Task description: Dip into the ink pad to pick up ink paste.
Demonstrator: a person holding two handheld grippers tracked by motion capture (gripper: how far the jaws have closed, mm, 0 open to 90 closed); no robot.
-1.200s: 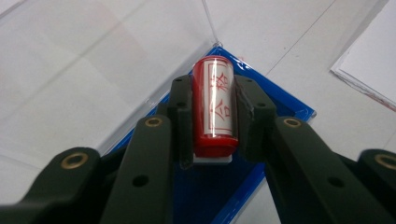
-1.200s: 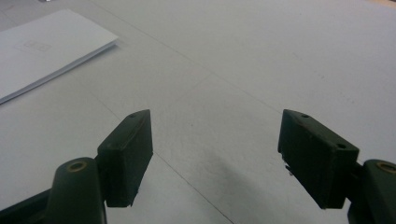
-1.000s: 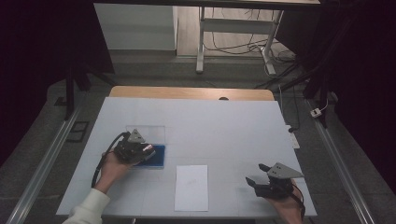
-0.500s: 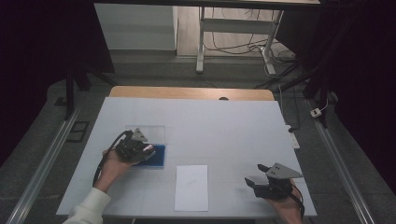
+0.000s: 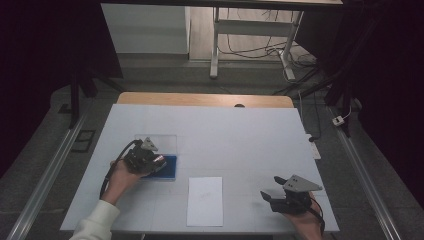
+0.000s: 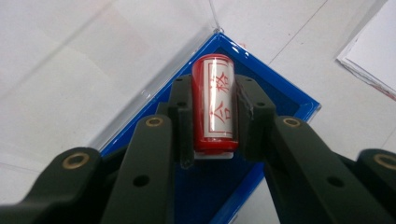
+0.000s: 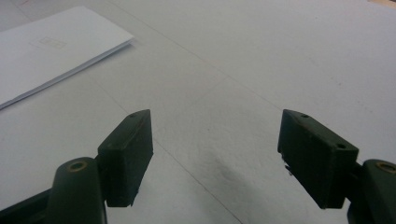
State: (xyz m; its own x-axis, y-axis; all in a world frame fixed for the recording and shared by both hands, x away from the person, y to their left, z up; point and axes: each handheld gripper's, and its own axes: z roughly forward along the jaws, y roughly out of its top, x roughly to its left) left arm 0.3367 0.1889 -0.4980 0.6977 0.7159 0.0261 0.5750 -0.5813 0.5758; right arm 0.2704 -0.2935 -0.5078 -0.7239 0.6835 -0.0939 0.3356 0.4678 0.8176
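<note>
The stamp (image 6: 214,105) is red, with a white label that carries red characters and a red frame line. The tray (image 6: 280,88) under it is blue. The paper sheet (image 5: 205,201) and the table (image 5: 240,135) are white. Both jaws are black.

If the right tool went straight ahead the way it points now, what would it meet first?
Probably nothing but bare table: the right tool is open, and the paper lies off to one side of its line.

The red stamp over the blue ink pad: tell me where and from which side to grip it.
Grip the red stamp across its round barrel, mid-length, coming from above, as the left gripper does now. The barrel fits between the pads, leaving its end free over the blue ink pad.
</note>
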